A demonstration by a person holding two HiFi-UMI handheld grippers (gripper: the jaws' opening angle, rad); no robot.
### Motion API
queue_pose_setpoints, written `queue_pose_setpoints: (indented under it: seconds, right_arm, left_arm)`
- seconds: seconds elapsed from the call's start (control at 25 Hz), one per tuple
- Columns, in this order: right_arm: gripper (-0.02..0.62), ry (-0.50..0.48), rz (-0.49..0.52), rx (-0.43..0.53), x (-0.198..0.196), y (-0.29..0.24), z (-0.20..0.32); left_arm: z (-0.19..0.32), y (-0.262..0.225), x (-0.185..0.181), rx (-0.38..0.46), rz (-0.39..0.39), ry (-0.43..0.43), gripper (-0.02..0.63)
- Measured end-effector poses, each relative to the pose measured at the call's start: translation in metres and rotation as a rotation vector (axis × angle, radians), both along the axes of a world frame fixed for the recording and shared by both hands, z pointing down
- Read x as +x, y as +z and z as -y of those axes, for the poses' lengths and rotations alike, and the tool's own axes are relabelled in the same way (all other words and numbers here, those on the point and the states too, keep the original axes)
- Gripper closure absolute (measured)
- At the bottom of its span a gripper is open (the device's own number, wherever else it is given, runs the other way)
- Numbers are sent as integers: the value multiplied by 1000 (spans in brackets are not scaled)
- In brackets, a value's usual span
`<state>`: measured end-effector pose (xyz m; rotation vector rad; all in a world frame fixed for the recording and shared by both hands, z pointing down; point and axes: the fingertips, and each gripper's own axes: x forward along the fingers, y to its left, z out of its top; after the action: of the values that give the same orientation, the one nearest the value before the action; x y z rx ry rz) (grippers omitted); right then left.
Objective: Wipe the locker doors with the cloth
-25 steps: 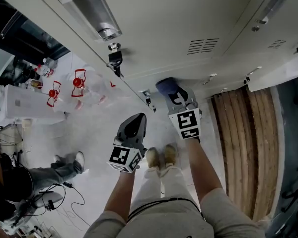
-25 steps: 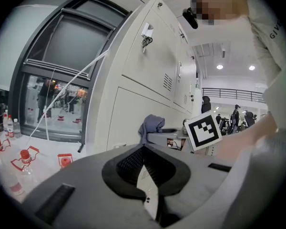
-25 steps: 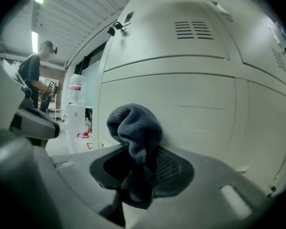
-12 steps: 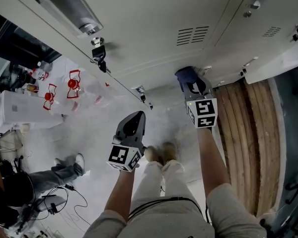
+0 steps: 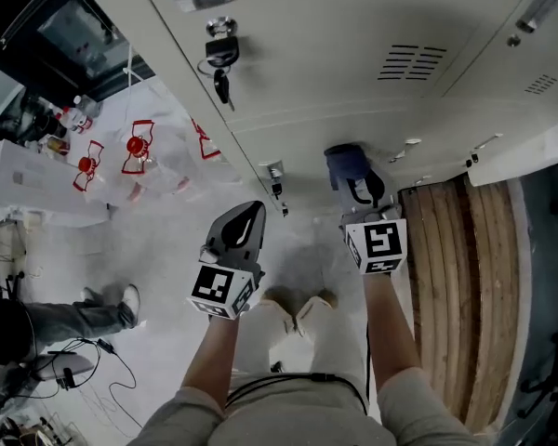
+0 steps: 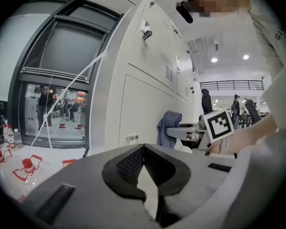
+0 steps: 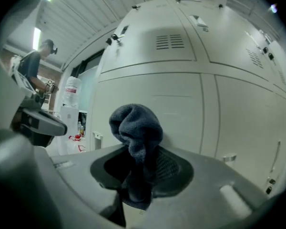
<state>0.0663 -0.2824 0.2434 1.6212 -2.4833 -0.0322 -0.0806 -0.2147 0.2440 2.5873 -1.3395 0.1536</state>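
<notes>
Dark blue-grey terry, one cloth (image 7: 136,128) only, bunched into a lump. Two claws are in view. At least four pale locker doors (image 7: 181,94) show in the right gripper view, stacked in two rows. The cloth pokes up from between the jaws of the right claw (image 7: 138,161), which are pinched on its lower folds. Its free end is close in front of a lower door, and contact cannot be told. The left claw (image 6: 143,149) has its jaws pressed together on nothing, held away from the lockers.
</notes>
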Motion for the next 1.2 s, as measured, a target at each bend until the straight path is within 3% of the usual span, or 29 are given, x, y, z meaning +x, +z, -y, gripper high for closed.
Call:
queue_pose_setpoints:
  seconds: [0.24, 0.44, 0.56, 0.84, 1.2]
  right_arm:
    - [482, -151, -19, 186, -63, 1, -12]
    - [482, -189, -49, 294, -89, 20, -16]
    - [483, -178, -64, 384, -94, 35, -16]
    - [485, -95, -239, 543, -106, 56, -22]
    - [482, -18, -196, 570, -70, 50, -19]
  left_arm:
    - [15, 43, -12, -3, -14, -20, 607]
    - [25, 73, -26, 75, -26, -45, 607]
    - [29, 92, -27, 137, -44, -47, 607]
    - [15, 123, -10, 285, -59, 35, 607]
    - [13, 146, -15, 303, -28, 42, 607]
